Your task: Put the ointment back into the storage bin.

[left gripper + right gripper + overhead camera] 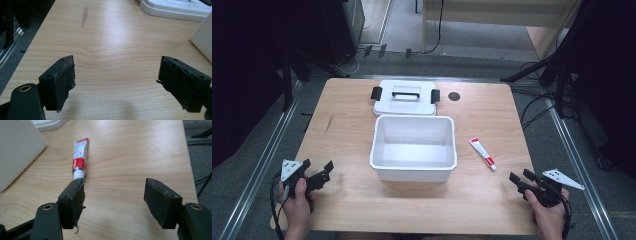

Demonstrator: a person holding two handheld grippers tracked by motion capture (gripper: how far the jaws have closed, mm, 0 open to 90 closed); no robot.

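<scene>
One table [362, 100], wood-grain top, carries everything. Next in size: the white bin [413, 148], open and empty, sits mid-table. Its lid [404, 98] lies flat just behind it, black handle and clips up; we read that as parked out of the way so the bin can take something.

We hold the left gripper [321, 176] low at the near left corner, jaws spread wide, nothing between them, well apart from the bin. In the left gripper view the left gripper [115, 82] frames bare wood, with the bin's wall at the right edge.

The right gripper [521, 181] sits at the near right corner, also spread wide and empty, aimed toward the tube. Likely staged for the pick.

Smallest: the tube [482, 153] lies flat on the table right of the bin, near it but apart, angled with its cap toward us. In the right gripper view the tube [80, 157] is white and red with small print, white cap, crimped far end. Its cap sits just past the left jaw of the right gripper [113, 192], not between the jaws.
</scene>
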